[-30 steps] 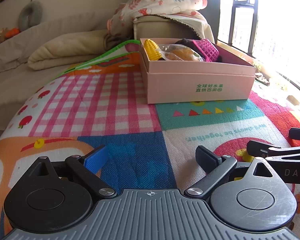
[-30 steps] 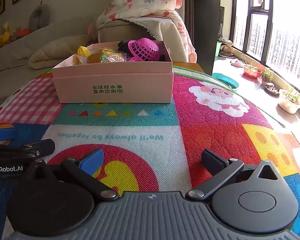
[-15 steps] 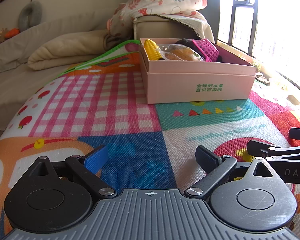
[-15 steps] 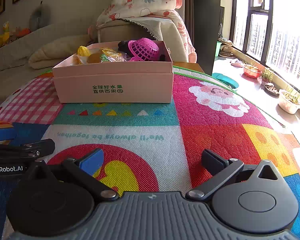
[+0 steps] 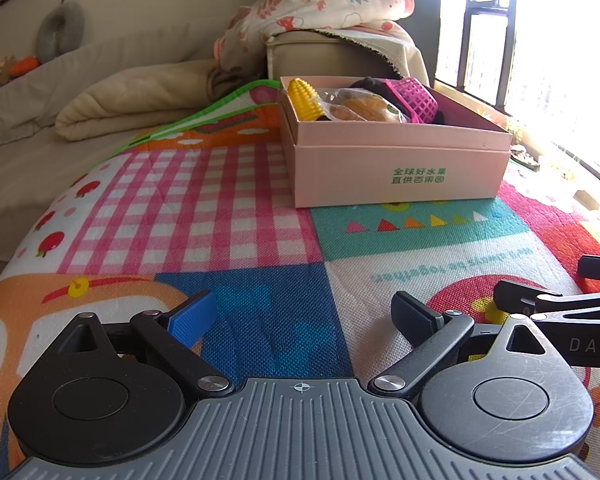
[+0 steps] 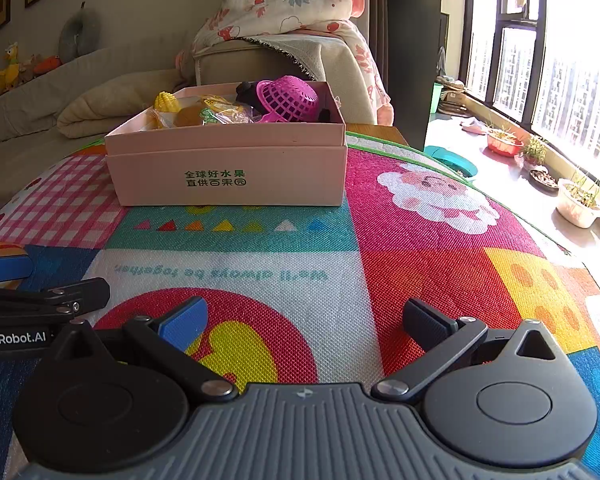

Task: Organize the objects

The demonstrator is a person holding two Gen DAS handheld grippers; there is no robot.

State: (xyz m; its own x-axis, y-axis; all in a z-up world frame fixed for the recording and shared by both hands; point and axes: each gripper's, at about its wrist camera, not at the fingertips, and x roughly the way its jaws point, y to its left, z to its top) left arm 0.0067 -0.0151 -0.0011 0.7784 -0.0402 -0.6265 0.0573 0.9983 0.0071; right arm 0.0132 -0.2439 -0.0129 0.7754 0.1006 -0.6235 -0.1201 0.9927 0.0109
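Observation:
A pink cardboard box (image 5: pixel 400 168) (image 6: pixel 228 168) stands on the colourful play mat, well ahead of both grippers. Inside it lie a yellow toy corn (image 5: pixel 305 98) (image 6: pixel 167 102), a wrapped bun (image 5: pixel 360 108) (image 6: pixel 216 114), a magenta plastic basket (image 5: pixel 414 98) (image 6: pixel 290 100) and something black behind them. My left gripper (image 5: pixel 304 316) rests low over the mat, open and empty. My right gripper (image 6: pixel 306 320) is open and empty too, beside the left one. Each sees the other's fingers at its frame edge.
The play mat (image 6: pixel 440 264) covers a rounded table. A beige sofa with a folded blanket (image 5: pixel 132 108) lies behind left, and an armrest with a flowery quilt (image 6: pixel 288 8) stands behind the box. Plant pots (image 6: pixel 578 204) line the sunny window sill at right.

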